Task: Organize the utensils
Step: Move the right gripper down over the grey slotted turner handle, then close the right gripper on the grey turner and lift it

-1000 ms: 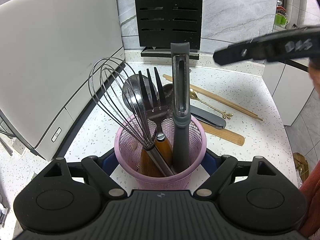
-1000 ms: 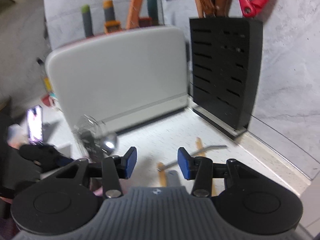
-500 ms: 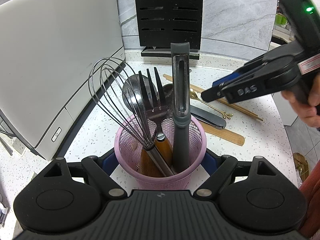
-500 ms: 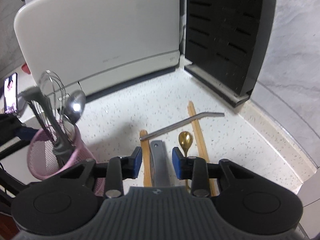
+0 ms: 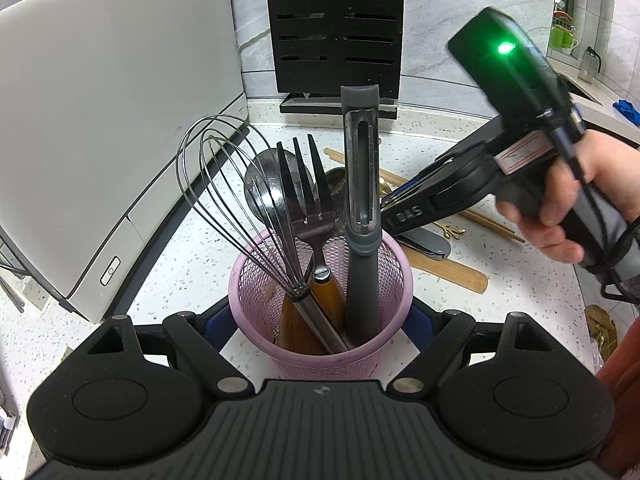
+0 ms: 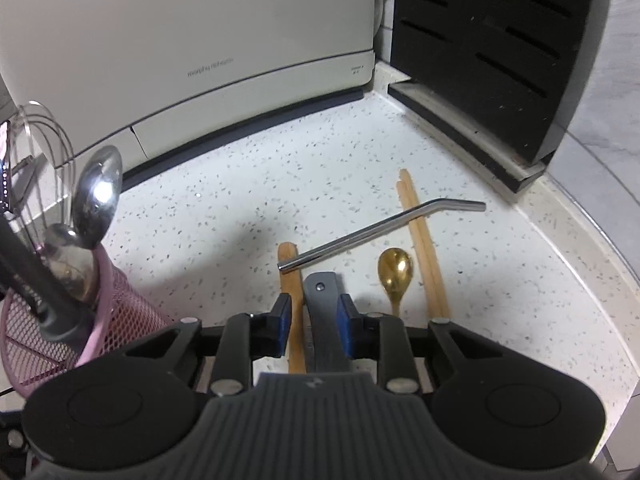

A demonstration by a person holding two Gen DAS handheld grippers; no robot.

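Left gripper [image 5: 320, 320] clamped around pink mesh utensil cup [image 5: 256, 280], right gripper [image 6: 314, 320] closing over grey flat handle [image 6: 322, 300] and flat wooden stick [image 6: 294, 320], contact unclear, handle's far end hidden.

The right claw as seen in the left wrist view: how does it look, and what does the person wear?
The right claw is black plastic with a pistol handle, white "DAS" lettering, a red-and-white label, a green light on its top block and a black cable. Its pads are blue. A rust-red sleeve shows at the edge.
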